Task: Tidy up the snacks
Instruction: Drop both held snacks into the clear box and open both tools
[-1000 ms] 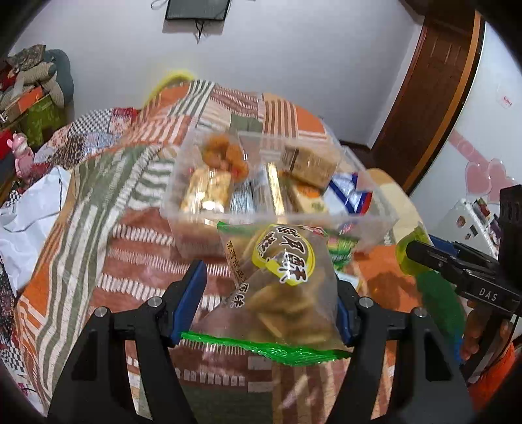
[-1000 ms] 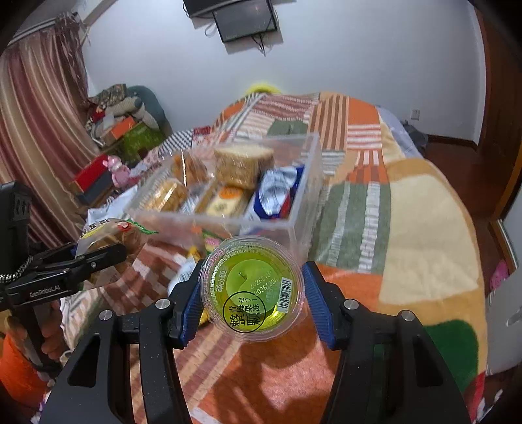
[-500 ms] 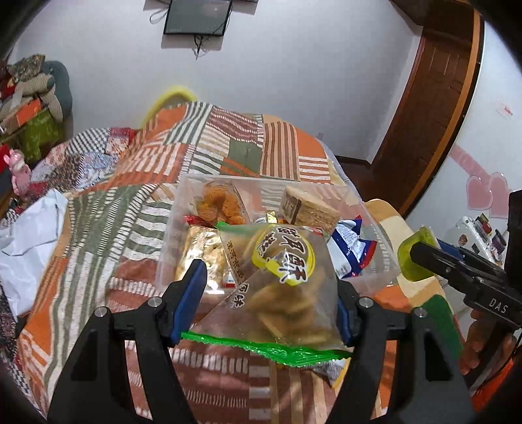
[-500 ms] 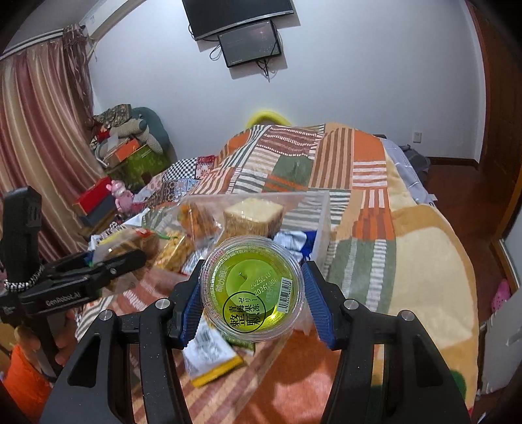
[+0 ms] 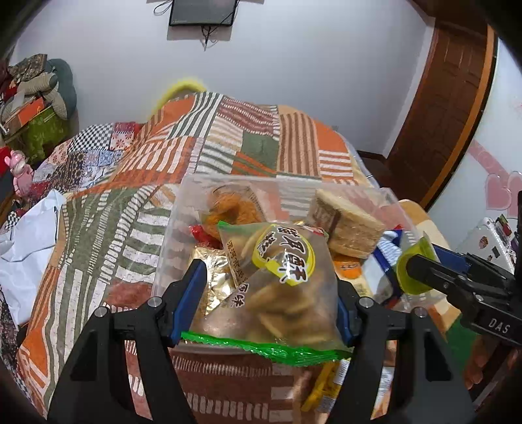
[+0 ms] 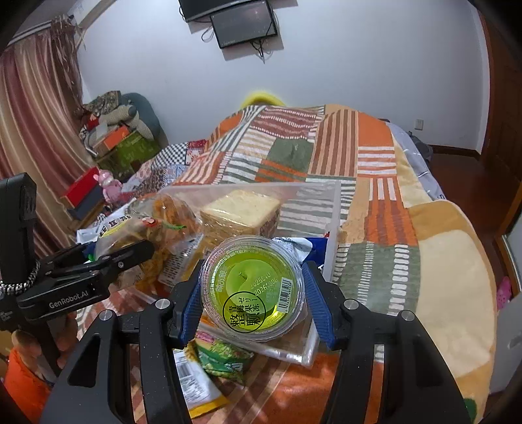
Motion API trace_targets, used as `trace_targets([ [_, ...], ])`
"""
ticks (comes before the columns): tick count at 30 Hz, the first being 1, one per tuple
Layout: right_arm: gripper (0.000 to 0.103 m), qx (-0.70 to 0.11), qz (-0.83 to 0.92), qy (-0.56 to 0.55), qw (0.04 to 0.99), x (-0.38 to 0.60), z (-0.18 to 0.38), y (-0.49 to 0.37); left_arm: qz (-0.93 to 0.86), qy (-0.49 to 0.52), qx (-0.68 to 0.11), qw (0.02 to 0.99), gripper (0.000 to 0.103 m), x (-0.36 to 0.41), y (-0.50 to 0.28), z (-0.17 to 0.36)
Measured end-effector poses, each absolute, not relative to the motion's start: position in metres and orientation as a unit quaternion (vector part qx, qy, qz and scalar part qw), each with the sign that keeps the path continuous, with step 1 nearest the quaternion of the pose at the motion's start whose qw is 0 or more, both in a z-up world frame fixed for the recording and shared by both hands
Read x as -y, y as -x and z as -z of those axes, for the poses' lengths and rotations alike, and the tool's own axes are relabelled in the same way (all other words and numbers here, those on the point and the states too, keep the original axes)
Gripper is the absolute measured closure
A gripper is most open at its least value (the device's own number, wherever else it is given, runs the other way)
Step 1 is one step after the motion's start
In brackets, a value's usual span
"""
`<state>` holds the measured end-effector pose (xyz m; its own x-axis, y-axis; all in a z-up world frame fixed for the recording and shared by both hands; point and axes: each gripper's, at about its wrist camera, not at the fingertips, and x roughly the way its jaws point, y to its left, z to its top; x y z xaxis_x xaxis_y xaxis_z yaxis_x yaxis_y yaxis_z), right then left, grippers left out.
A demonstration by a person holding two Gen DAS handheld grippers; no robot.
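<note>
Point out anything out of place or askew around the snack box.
Two snack packets lie loose on the bedspread just in front of the clear box, not in it. Inside, the wrapped cake block sits tilted on the heap. The biscuit bag and jelly cup are held in the grippers. Nothing looks spilled or torn.

A bed [image 5: 228, 143] covered with a striped patchwork blanket [image 6: 375, 169] is seen ahead of the jaws. Beyond it stands a plain white wall [image 5: 293, 58], and a dark screen [image 6: 243, 27] is hung there (wires dangle under it). A striped curtain [image 6: 36, 107] is seen far left of the jaws, and a brown wooden door [image 5: 443, 107] to the right.
</note>
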<state>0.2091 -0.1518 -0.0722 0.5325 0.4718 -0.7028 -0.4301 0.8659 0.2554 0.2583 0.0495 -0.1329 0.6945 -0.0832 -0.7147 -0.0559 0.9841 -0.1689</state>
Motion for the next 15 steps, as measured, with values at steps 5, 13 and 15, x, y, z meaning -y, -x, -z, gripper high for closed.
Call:
trace_targets([
  [5,0.049,-0.408,-0.256,-0.014,0.876,0.15,0.071,-0.208,0.004,0.115,-0.397,0.911,0.035,-0.061,-0.263,0.144],
  [13,0.047,-0.414,-0.25,0.01,0.875,0.146,0.069,-0.204,-0.01,0.112,-0.406,0.907,0.032,-0.06,-0.26,0.144],
  [15,0.043,-0.412,-0.25,0.013,0.876,0.148,0.067,-0.2,-0.01,0.116,-0.407,0.906,0.029,-0.06,-0.256,0.141],
])
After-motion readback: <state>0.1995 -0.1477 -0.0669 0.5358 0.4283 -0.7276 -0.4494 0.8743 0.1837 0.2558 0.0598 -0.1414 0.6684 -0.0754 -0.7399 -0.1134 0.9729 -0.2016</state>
